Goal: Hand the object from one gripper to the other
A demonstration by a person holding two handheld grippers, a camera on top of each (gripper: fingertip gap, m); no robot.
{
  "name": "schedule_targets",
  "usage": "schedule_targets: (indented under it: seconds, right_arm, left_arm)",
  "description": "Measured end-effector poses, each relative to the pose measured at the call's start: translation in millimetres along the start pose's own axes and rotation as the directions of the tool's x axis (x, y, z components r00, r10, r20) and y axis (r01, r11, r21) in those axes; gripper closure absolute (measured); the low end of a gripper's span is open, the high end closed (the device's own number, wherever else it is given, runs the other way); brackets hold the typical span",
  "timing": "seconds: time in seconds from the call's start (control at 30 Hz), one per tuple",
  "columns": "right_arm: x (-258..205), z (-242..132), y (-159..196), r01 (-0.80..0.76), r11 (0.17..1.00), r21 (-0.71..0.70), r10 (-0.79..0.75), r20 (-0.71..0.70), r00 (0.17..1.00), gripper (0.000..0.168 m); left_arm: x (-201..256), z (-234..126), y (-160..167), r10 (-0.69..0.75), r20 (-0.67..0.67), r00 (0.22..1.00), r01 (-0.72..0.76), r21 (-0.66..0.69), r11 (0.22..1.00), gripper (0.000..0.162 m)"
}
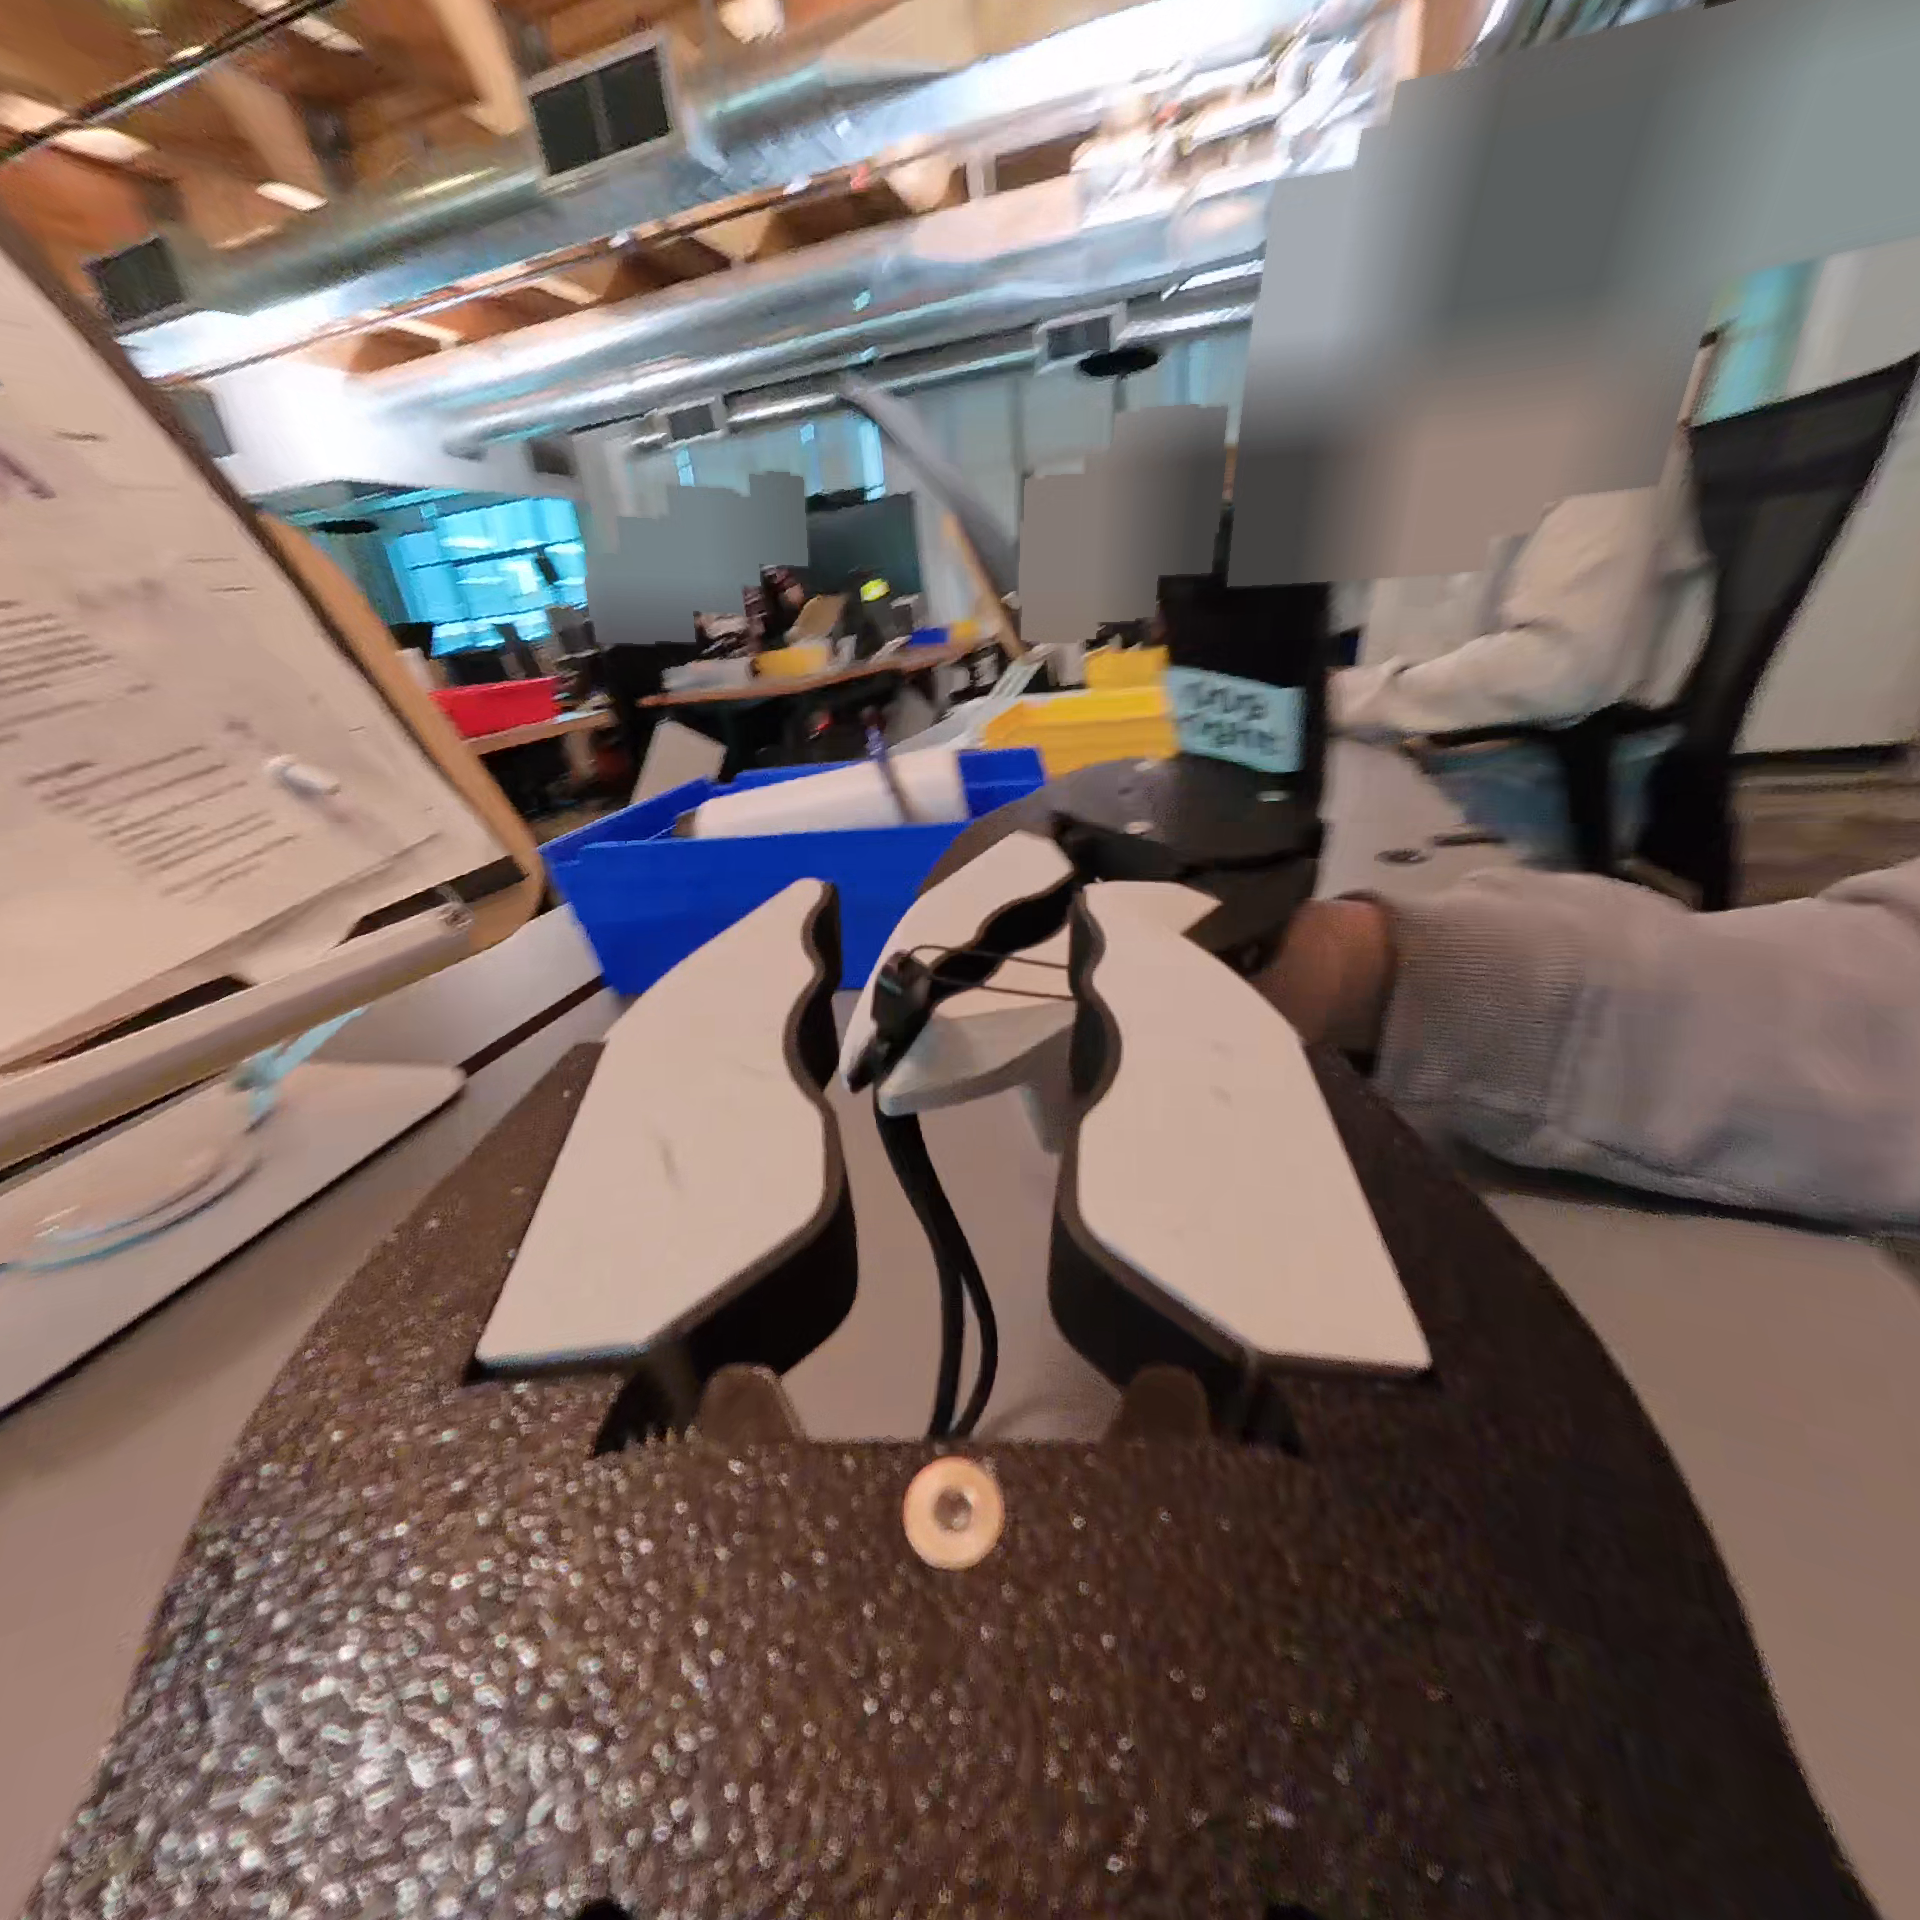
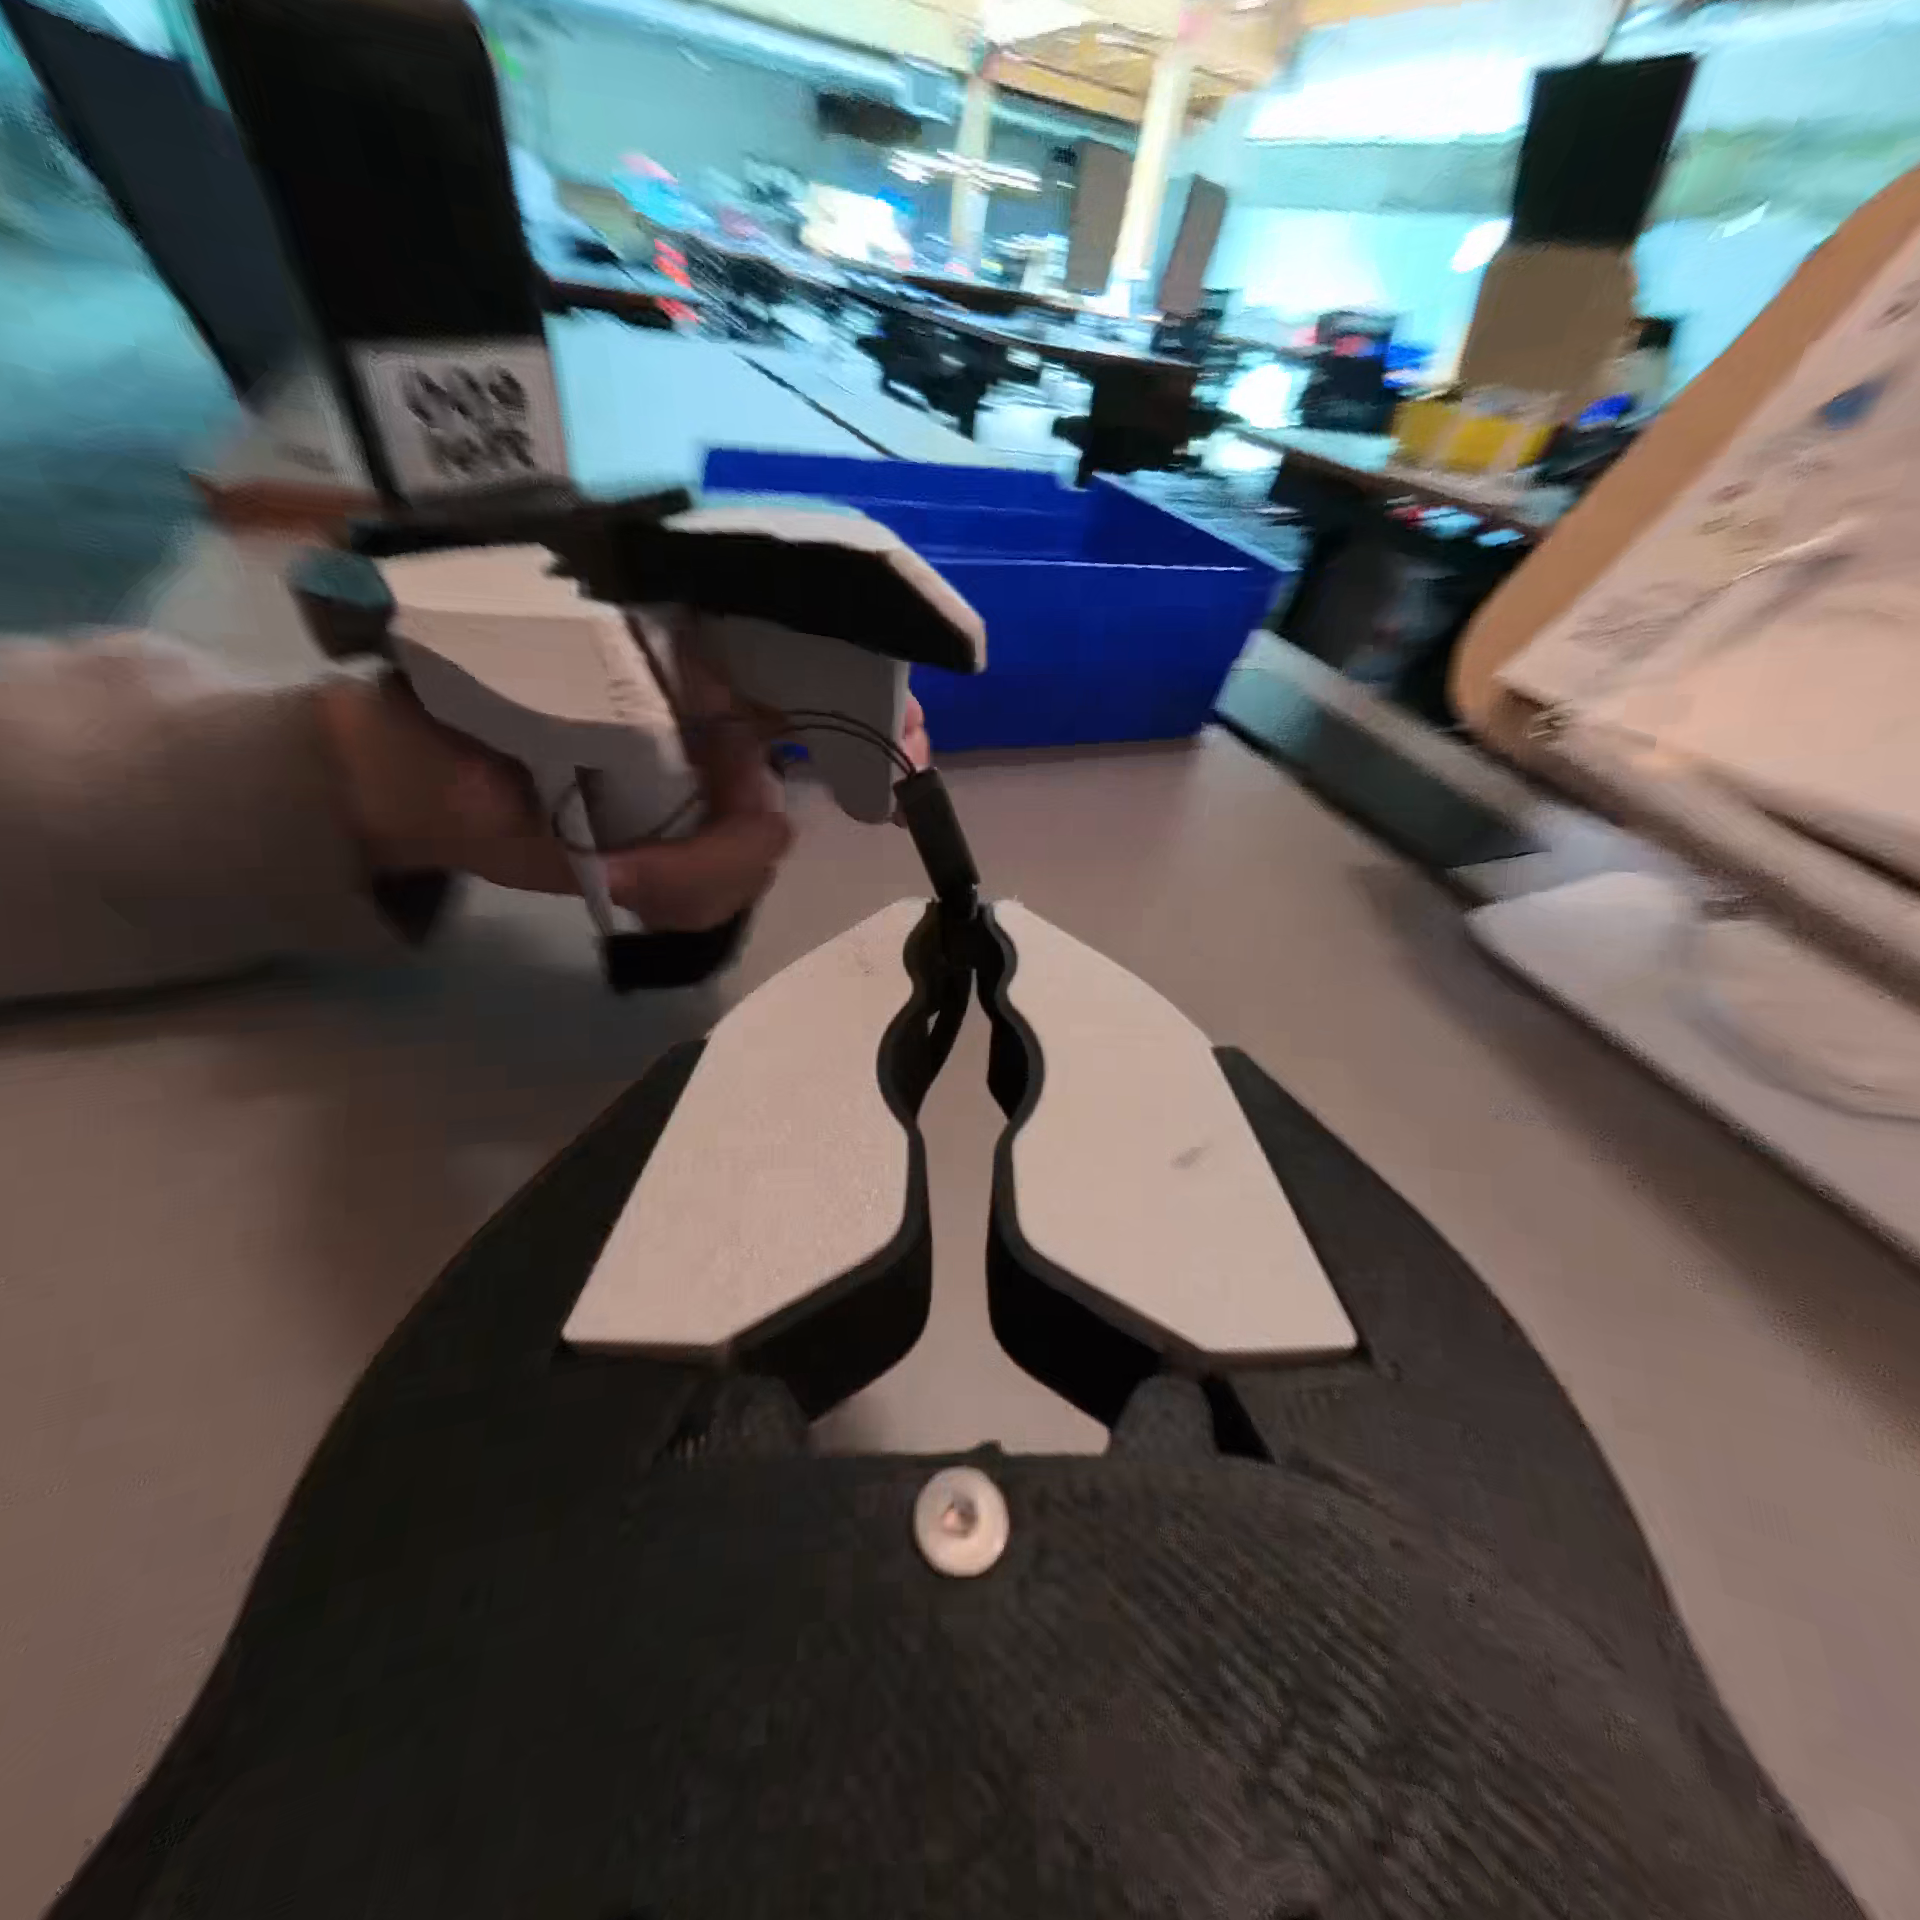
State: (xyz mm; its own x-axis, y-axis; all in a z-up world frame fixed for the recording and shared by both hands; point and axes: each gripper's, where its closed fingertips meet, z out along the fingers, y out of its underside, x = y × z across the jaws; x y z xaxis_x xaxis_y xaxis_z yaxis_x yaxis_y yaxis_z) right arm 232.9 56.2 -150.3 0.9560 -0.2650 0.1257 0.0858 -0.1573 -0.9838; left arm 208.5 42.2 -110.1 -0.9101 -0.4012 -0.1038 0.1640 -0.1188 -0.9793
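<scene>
A thin black cord with a small black barrel piece (image 2: 943, 831) is pinched at the tips of my right gripper (image 2: 961, 920), which is shut on it above the grey table. My left gripper (image 1: 956, 914) is open, its two white fingers (image 1: 717, 1101) standing apart on either side of the cord's barrel (image 1: 896, 987) and of the right gripper's tips (image 1: 883, 1060). The loose cord ends hang down between the left fingers. In the right wrist view the left gripper (image 2: 925, 727) comes in from the left, held by a hand, its jaws not closed on the cord.
A blue bin (image 1: 727, 894) stands just behind the grippers and also shows in the right wrist view (image 2: 1091, 644). A tilted board with papers (image 1: 156, 727) stands on the left. A grey sleeve (image 1: 1610, 1039) reaches in from the right. A seated person and a black chair (image 1: 1766, 623) are behind.
</scene>
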Motion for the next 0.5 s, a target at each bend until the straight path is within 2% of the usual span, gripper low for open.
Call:
schedule_targets:
  seconds: [0.1,0.23,0.37,0.43,0.5]
  right_arm:
    - [-24,-13,-14,-0.221,0.974,0.046,0.2,0.275,0.94,0.163]
    - [-51,-27,-23,-0.341,0.94,0.012,0.289,0.503,0.815,0.163]
    - [-71,-29,-26,-0.401,0.915,-0.042,0.341,0.61,0.715,0.163]
    - [-76,-28,-21,-0.4,0.913,-0.085,0.361,0.625,0.692,0.162]
    - [-74,-26,-17,-0.391,0.916,-0.094,0.364,0.606,0.707,0.162]
  left_arm:
    - [8,-5,-6,-0.058,-0.099,0.993,0.061,0.026,0.998,0.124]
    - [22,-8,-6,-0.095,-0.21,0.973,0.097,0.002,0.995,0.134]
    - [47,-8,-2,-0.122,-0.347,0.93,0.114,-0.043,0.993,0.138]
    - [51,-8,0,-0.131,-0.369,0.92,0.118,-0.058,0.991,0.146]
    - [51,-7,2,-0.134,-0.375,0.917,0.116,-0.07,0.991,0.153]
